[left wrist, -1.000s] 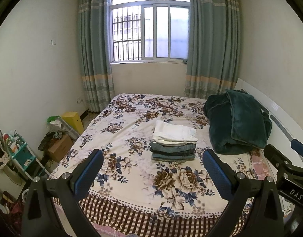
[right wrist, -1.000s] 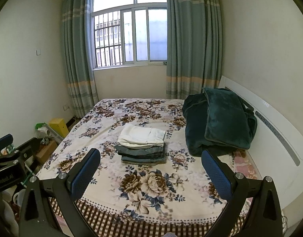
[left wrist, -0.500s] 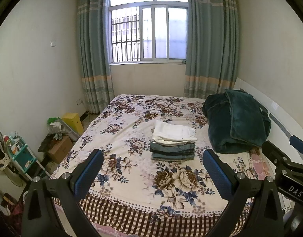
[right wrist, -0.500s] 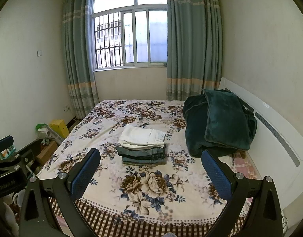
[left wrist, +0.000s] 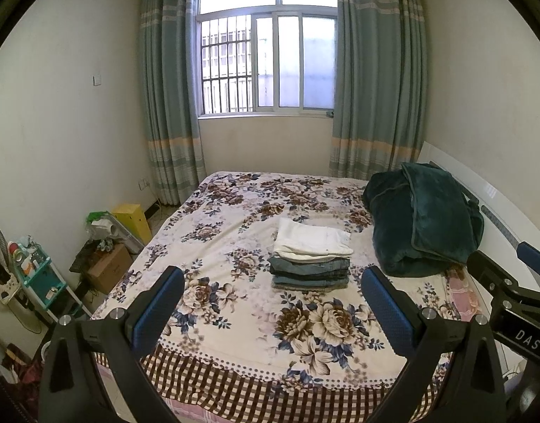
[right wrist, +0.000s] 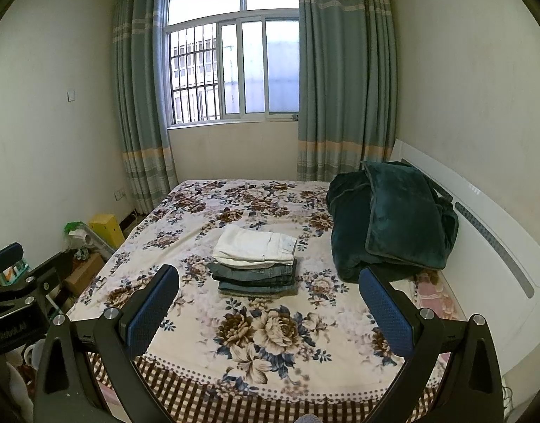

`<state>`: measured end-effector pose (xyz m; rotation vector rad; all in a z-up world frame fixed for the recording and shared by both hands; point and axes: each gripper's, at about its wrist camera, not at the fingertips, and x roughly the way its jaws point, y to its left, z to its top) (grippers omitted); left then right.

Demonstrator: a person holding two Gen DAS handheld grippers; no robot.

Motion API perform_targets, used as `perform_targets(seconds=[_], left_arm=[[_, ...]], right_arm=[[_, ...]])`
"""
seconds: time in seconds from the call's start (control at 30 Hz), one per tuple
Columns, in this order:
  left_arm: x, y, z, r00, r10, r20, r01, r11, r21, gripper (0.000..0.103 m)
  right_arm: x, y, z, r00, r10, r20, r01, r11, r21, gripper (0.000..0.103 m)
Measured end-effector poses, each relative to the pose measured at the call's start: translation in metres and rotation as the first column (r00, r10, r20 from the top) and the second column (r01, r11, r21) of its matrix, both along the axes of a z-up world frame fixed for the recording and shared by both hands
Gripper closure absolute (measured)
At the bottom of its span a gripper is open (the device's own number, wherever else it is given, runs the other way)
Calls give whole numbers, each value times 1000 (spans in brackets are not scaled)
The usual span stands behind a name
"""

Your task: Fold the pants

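both tools point(left wrist: 273, 292) point(right wrist: 270, 290) open, empty

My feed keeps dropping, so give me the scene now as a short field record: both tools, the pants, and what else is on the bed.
left tool: open, empty, held back from the bed's near edge
right tool: open, empty, likewise held back
pants stack: folded, white pair on top of denim pairs, mid-bed
bed: floral cover
green blanket: heaped by the headboard, right of the stack, apart from it
loose pants: none visible
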<state>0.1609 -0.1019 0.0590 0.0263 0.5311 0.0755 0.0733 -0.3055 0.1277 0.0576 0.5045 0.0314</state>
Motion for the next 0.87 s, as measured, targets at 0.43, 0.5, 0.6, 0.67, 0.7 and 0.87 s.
perform_targets(seconds=[0.43, 0.5, 0.6, 0.67, 0.7, 0.87], left_arm=[[0, 6, 6, 1000, 3, 8, -3, 1000, -2, 0], [0, 7, 7, 1000, 4, 9, -4, 1000, -1, 0], [-1, 7, 7, 1000, 5, 10, -5, 1000, 0, 0], [0, 7, 8, 1000, 5, 11, -5, 1000, 0, 0], [0, 7, 8, 1000, 7, 12, -7, 1000, 2, 0], [3, 6, 14, 1000, 4, 18, -5, 1000, 7, 0]], right_arm=[[1, 7, 5, 1000, 6, 8, -6, 1000, 4, 0], [1, 7, 5, 1000, 8, 9, -8, 1000, 1, 0], [1, 7, 5, 1000, 7, 10, -7, 1000, 3, 0], [1, 8, 5, 1000, 7, 10, -7, 1000, 2, 0], [1, 8, 5, 1000, 8, 10, -8, 1000, 2, 0], [1, 9, 4, 1000, 8, 9, -8, 1000, 3, 0]])
